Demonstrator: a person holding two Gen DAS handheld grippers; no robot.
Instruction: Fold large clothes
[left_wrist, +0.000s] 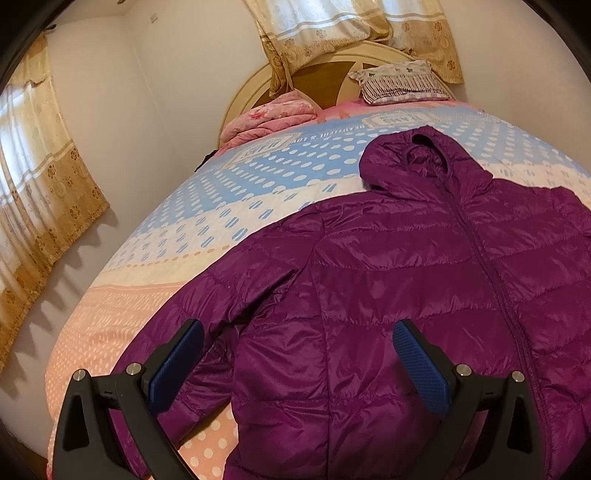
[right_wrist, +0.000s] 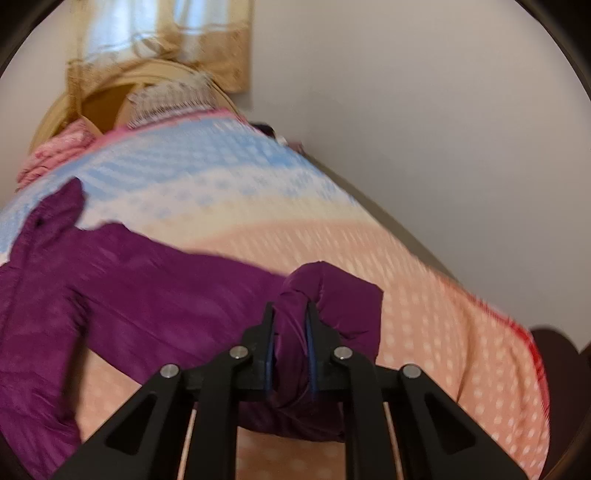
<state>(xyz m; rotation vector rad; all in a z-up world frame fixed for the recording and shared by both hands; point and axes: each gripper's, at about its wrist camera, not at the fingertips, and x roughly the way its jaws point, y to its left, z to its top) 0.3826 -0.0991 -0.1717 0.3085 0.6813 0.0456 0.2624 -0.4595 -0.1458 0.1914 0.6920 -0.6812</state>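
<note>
A purple hooded puffer jacket lies front up and zipped on the bed, hood toward the headboard. My left gripper is open and empty, hovering over the jacket's lower left body, next to its left sleeve. In the right wrist view, my right gripper is shut on the jacket's right sleeve near the cuff, with the fabric bunched between the jaws and lifted off the bed. The jacket's body lies to the left. That view is blurred.
The bed has a quilt in blue, white and peach with dots. A patterned pillow and a pink folded blanket lie by the round headboard. Walls stand close on both sides. Curtains hang at left.
</note>
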